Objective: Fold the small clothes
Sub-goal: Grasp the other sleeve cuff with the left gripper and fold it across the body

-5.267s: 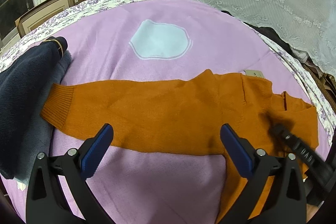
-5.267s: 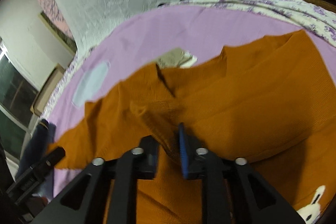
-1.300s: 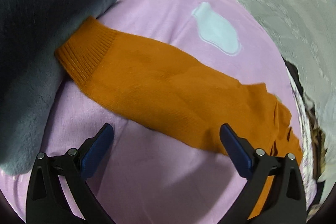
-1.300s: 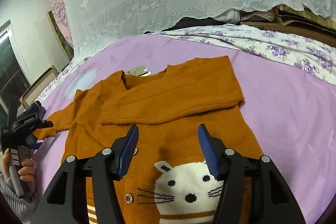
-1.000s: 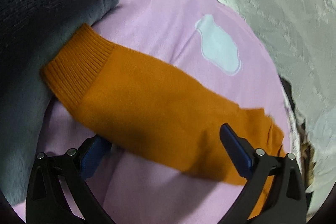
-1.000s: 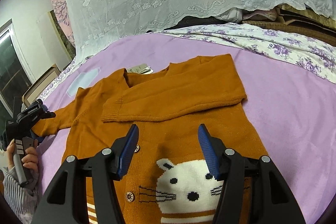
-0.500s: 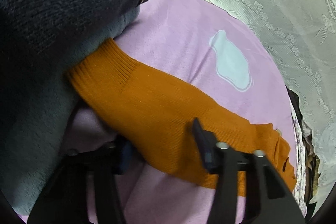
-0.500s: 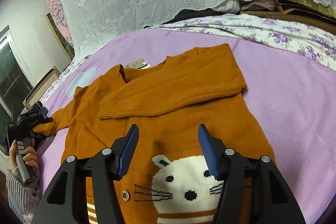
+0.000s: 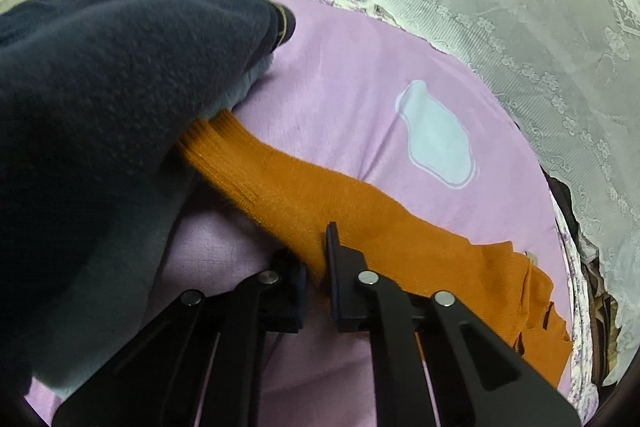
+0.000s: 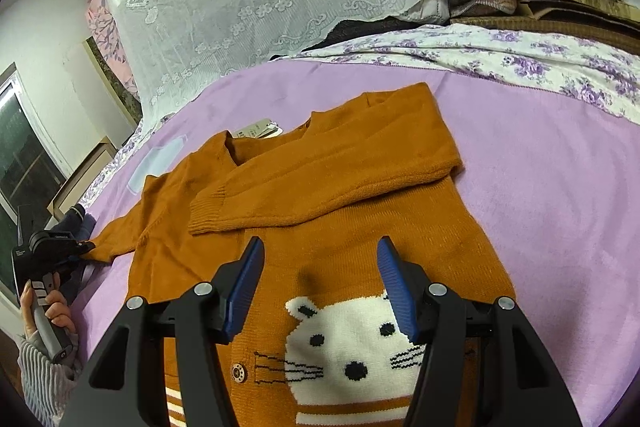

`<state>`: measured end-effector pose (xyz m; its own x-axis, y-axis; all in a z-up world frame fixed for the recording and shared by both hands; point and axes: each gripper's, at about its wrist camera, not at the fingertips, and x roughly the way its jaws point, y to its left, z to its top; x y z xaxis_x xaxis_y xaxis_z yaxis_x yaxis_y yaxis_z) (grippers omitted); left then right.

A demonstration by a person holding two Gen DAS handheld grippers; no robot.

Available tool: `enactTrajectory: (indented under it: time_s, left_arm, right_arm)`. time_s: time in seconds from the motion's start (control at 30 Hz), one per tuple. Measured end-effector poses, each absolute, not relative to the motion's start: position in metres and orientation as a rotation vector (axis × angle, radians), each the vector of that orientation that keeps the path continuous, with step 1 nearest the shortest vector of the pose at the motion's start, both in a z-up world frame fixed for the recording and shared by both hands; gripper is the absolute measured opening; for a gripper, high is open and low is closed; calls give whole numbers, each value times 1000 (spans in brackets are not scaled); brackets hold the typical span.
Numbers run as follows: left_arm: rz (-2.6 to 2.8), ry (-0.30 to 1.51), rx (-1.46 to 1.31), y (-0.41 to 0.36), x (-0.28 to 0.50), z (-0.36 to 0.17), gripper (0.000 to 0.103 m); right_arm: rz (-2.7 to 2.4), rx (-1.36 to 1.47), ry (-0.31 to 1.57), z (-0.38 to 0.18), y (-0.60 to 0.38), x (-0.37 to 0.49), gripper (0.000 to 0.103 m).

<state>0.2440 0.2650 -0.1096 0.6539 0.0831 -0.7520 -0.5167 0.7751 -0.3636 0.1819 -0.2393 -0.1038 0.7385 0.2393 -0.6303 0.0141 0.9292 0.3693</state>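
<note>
Now sweater [image 10: 320, 227] collar-away, sleeve [image 9: 320, 203] sideways

L hand-held gripper [image 9: 318, 267]: jaws pinched tight on a fold of the orange sleeve [image 9: 320, 199], black fingers [image 9: 344, 259] angled down and fwd. In the R wrist view it sits far left, gripped by a hand [image 10: 48, 311] w/ a grey ribbed cuff around the handle. R hand-held gripper [image 10: 320, 287]: jaws apart, blue pads [image 10: 394, 283] spread, nothing between them, tilted down over the sweater front.
</note>
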Motion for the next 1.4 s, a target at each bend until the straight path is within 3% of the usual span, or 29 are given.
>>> enactTrajectory:
  time_s: [0.43,0.77,1.4]
  left_arm:
    - [358,682,-214,172,248,-52,8]
    - [285,635,-77,97,250,-17,7]
    - [168,619,113,-40,262,-15,7]
  right_arm:
    - [147,466,769,-116,-254,189,59]
    - [175,410,757,-87,-269,186,59]
    - [150,442,673,-56,-335,170,62]
